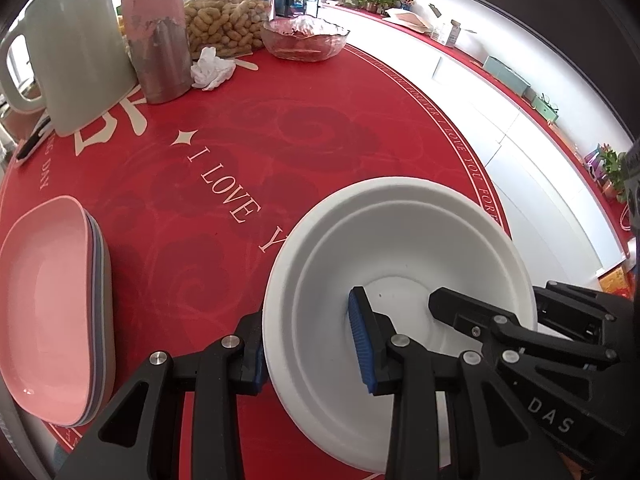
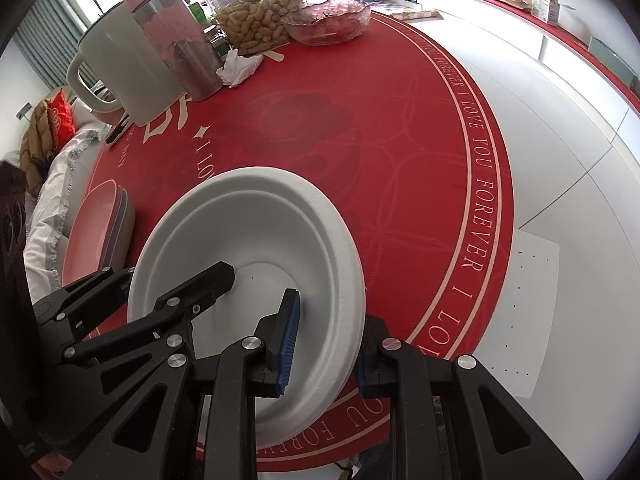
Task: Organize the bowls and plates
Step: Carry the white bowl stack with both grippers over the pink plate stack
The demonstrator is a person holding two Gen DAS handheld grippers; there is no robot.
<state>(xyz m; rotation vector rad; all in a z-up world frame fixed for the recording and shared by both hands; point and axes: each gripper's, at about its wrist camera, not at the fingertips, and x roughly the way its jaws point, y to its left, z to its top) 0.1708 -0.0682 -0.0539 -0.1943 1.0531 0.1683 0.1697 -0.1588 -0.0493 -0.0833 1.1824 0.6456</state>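
- White bowls (image 1: 400, 264), what looks like two nested one inside the other, sit near the rim of the red table (image 1: 248, 152). They look like moulded pulp or thin foam: matte, light and rather soft-walled, so I judge they flex under a hard squeeze and may separate if only the inner one is gripped.
- Left tool (image 1: 316, 344) is clenched on the bowls' left wall, one blue pad inside, the other outside against the rim.
- Right tool (image 2: 324, 344) is clenched on the opposite wall the same way, inner pad (image 2: 290, 340) pressed to the inside, outer one behind the rim.
- Best hold, in my judgement, is just this: the rolled rim on two opposite sides, where the wall is stiffest, pinching both layers together. The matte surface should not slip against ribbed pads.
- Left of the bowls, well apart from them, lies a stack of squarish plates (image 1: 52, 312), pink on top with grey ones under it. These look like hard, glossy plastic or melamine: stiffer, heavier, more slippery.
- Beyond the bowls, at the far side of the table, stand a pale jug (image 1: 76, 44), a pink flask (image 1: 156, 32), a crumpled tissue (image 1: 212, 68), a heap of peanuts (image 1: 224, 20) and a glass dish (image 1: 306, 36).
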